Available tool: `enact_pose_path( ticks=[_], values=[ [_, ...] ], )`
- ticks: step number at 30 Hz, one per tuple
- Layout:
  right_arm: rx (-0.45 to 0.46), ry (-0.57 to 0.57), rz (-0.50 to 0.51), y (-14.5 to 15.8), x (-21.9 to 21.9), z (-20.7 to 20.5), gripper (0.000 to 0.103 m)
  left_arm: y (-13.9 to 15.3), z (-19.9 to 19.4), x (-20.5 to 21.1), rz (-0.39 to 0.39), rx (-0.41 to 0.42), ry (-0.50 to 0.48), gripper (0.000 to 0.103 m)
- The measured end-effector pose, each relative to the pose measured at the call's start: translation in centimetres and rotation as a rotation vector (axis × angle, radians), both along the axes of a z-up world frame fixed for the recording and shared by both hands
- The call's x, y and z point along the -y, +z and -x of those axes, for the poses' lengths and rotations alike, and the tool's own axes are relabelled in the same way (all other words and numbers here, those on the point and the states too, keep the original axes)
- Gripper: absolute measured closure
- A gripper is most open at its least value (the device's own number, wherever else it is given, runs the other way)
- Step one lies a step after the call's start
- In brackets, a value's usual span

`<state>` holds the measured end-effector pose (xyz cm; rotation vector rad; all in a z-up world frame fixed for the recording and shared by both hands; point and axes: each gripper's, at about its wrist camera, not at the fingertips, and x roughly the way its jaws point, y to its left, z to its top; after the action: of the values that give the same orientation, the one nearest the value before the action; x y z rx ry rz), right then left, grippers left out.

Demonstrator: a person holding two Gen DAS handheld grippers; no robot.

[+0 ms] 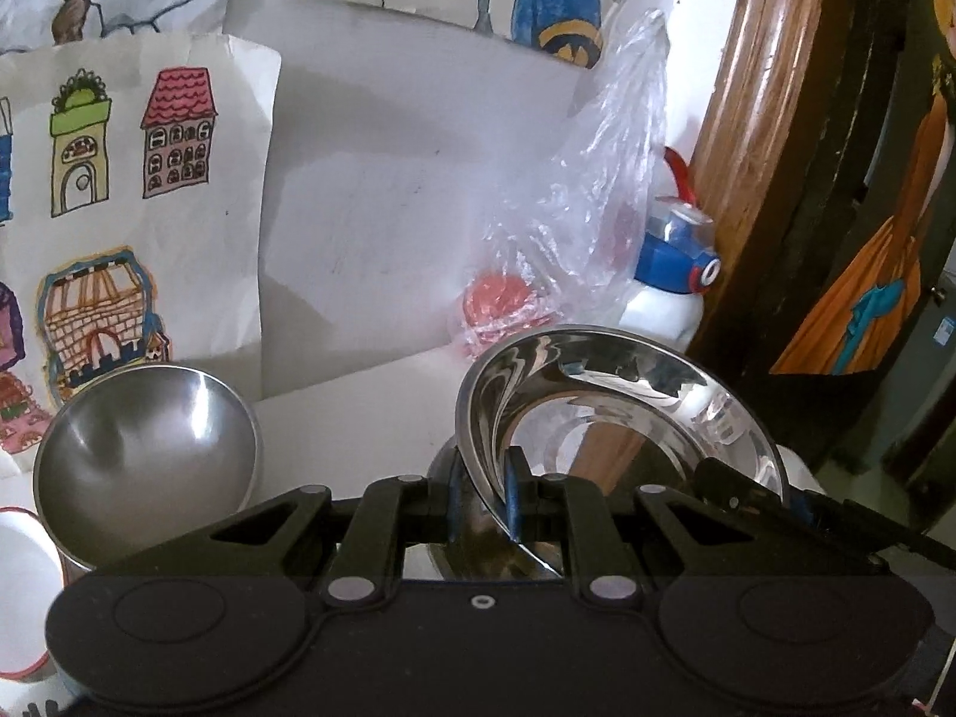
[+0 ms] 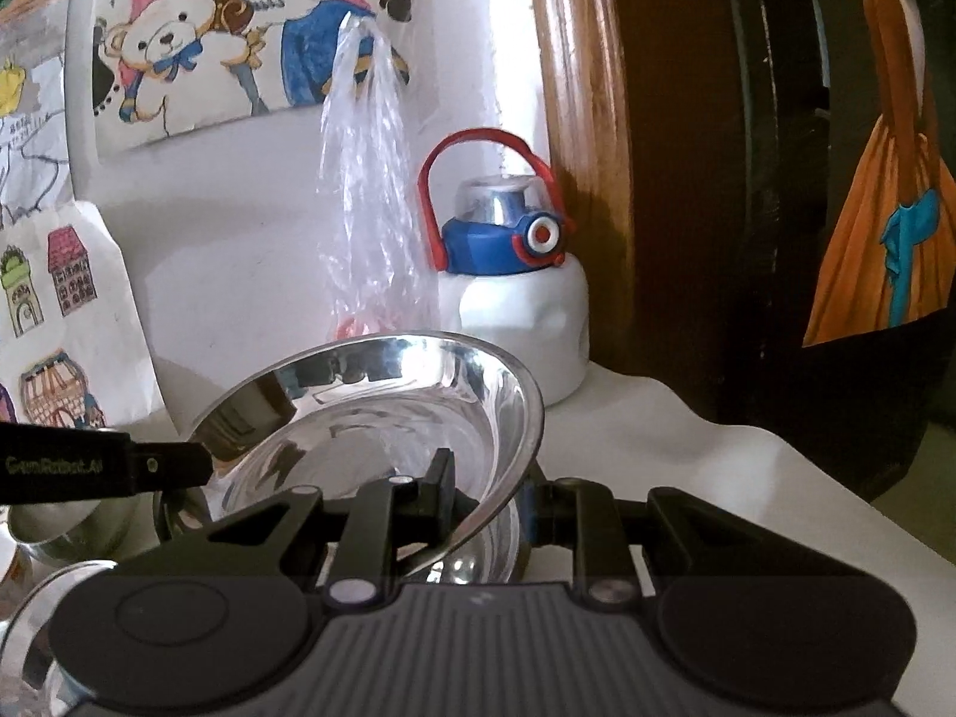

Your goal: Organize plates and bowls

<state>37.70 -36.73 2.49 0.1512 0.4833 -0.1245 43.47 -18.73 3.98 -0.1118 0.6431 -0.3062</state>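
Note:
A shiny steel deep plate (image 1: 627, 412) is held tilted above the white table, gripped from both sides. My left gripper (image 1: 484, 499) is shut on its left rim, which passes between the blue pads. My right gripper (image 2: 487, 505) is shut on the right rim of the same plate (image 2: 382, 418). In the right wrist view the left gripper (image 2: 179, 466) reaches in at the plate's far left edge. Directly under the plate sits another steel bowl (image 2: 478, 561), mostly hidden. A matte steel bowl (image 1: 149, 448) stands to the left, with a white red-rimmed bowl (image 1: 18, 591) beside it.
A white water bottle with a blue and red lid (image 2: 514, 299) and a clear plastic bag (image 2: 370, 209) stand at the back against a wall covered in children's drawings. A wooden door frame (image 1: 747, 149) rises on the right. The table (image 2: 657, 436) ends at the right.

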Motion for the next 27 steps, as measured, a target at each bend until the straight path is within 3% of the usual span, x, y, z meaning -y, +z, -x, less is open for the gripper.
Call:
enact_pose_path(
  ticks=[10,20,27],
  values=[
    [-0.046,0.004,0.013,-1.6,-0.5,-0.6,0.078,-2.1,-0.8,0.1,-0.032,-0.055,0.015,0.087],
    [-0.024,0.004,0.059,-1.7,-0.8,-0.2,0.076,-2.7,-0.6,0.6,-0.053,-0.068,0.04,0.088],
    [-0.027,0.01,0.097,-1.8,-1.4,-0.2,0.069,-2.7,-0.7,0.6,-0.058,-0.068,0.027,0.087]
  ],
)
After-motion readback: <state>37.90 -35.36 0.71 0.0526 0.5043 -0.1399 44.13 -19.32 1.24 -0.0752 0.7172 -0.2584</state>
